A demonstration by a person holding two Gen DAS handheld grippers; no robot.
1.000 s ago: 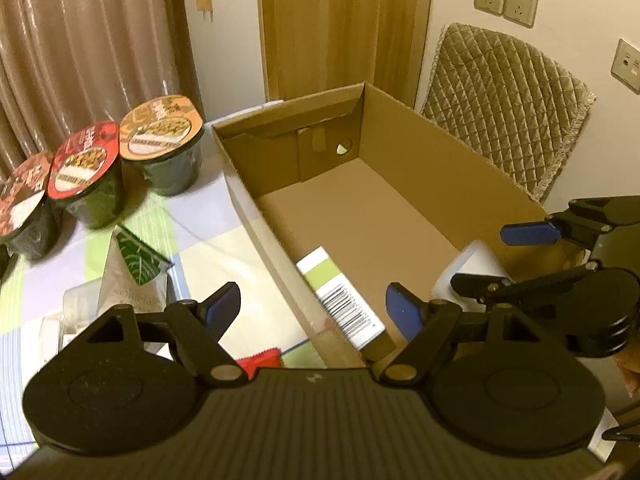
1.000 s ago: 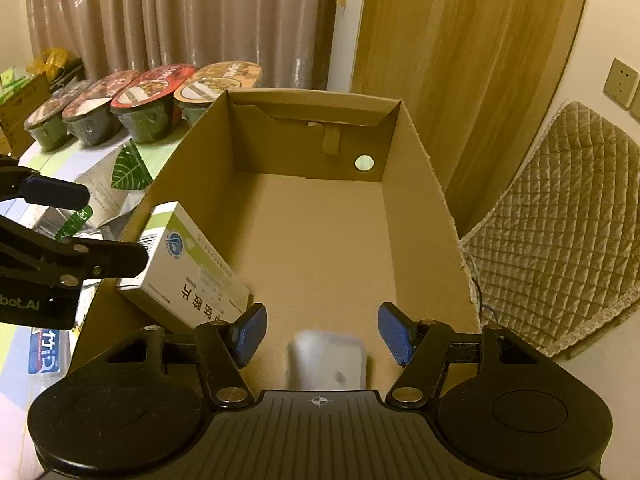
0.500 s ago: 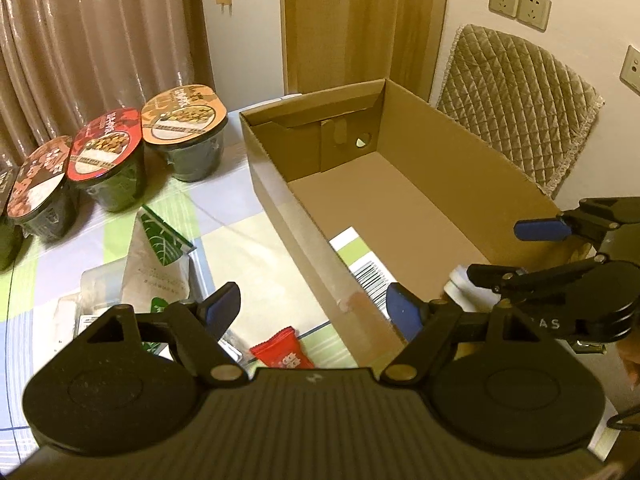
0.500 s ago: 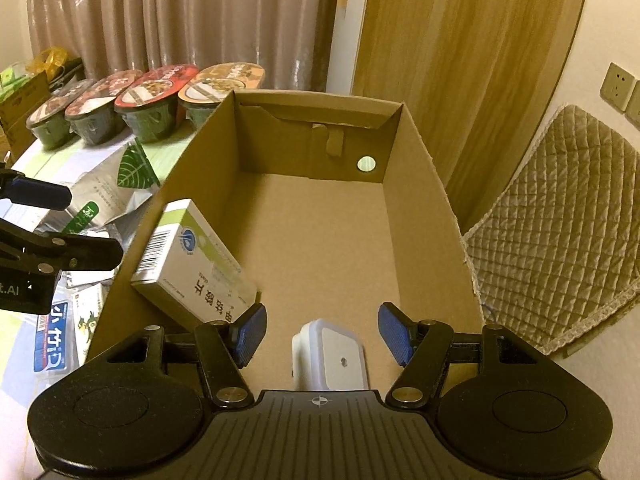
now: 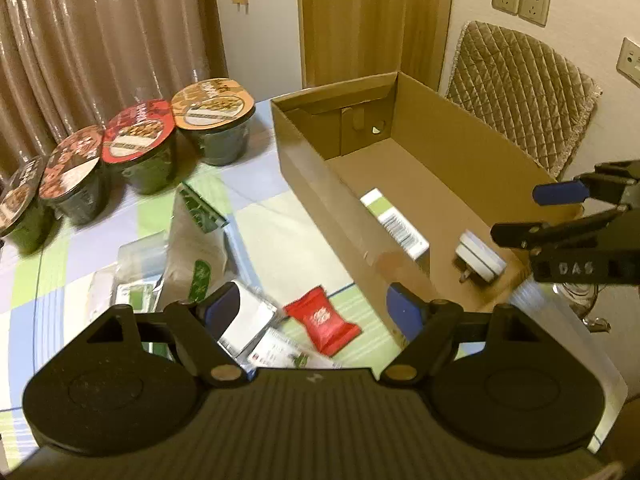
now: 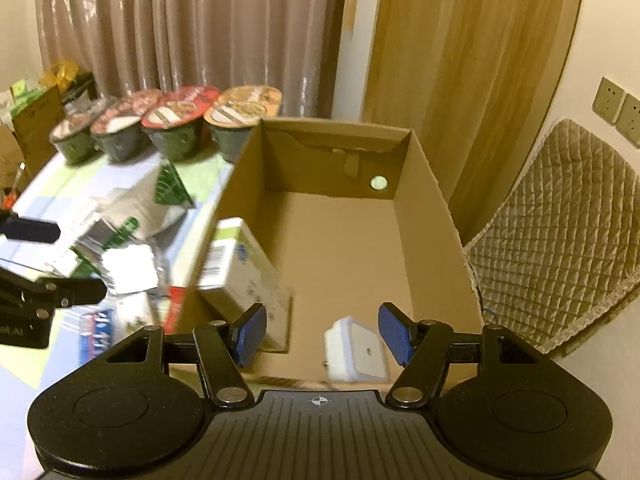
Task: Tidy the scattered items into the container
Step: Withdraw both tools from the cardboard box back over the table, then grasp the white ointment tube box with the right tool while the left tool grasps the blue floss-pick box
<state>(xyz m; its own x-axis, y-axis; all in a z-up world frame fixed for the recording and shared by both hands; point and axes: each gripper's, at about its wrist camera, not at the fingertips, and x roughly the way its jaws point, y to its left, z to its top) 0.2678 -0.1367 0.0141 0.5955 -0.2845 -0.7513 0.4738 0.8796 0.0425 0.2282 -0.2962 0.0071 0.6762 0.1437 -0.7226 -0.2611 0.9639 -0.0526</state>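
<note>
An open cardboard box (image 5: 304, 184) (image 6: 436, 216) stands on the table. Inside it, a white and green carton (image 5: 394, 224) (image 6: 244, 276) leans on the left wall and a white plug adapter (image 5: 480, 262) (image 6: 356, 350) lies near the front end. My left gripper (image 5: 314, 312) is open and empty above a red snack packet (image 5: 322, 320) and white packets (image 5: 256, 320) left of the box. My right gripper (image 6: 320, 332) is open and empty over the box's near end, just above the adapter; it shows in the left wrist view (image 5: 560, 216).
Several lidded instant noodle bowls (image 5: 140, 144) (image 6: 176, 128) line the table's far left. A white pouch with green leaf print (image 5: 196, 240) (image 6: 152, 204) and clear packets lie between them and the box. A quilted chair back (image 5: 524, 92) (image 6: 560, 256) stands right of the box.
My left gripper has pulled back and left from the box, now over the scattered packets. My right gripper has backed off from the adapter, which lies at rest in the box.
</note>
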